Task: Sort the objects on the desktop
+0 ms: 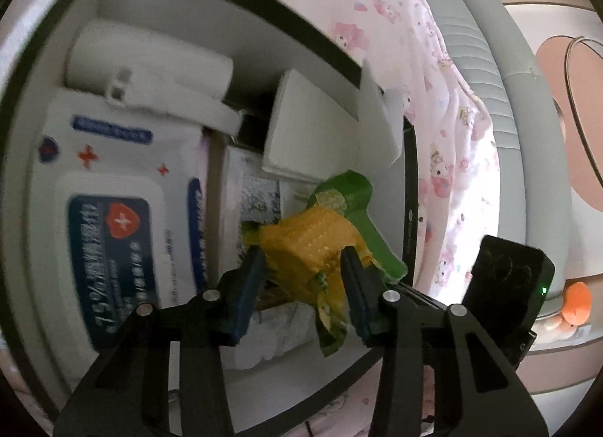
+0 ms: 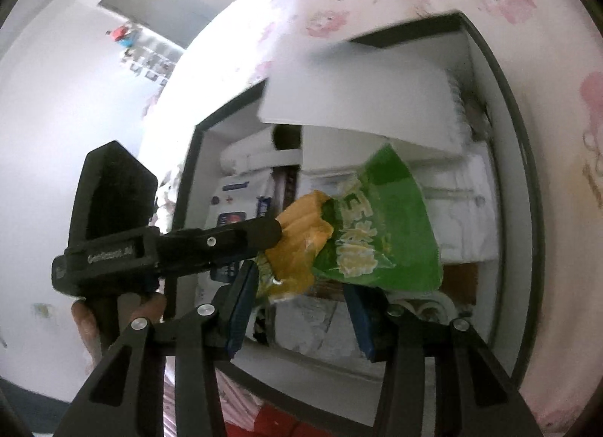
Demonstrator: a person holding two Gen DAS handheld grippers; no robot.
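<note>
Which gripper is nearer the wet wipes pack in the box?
Left. The left gripper holds the snack bag just beside the wet wipes pack; the right gripper is farther across the box.

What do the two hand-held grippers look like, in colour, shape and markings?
Each hand-held gripper, left and right, has black angular linkage arms with round silver pivot pins and two flat blue pads. The right wrist view shows the left one's side: a black boxy body with white lettering, too blurred to read.

Glossy plastic snack packet
</note>
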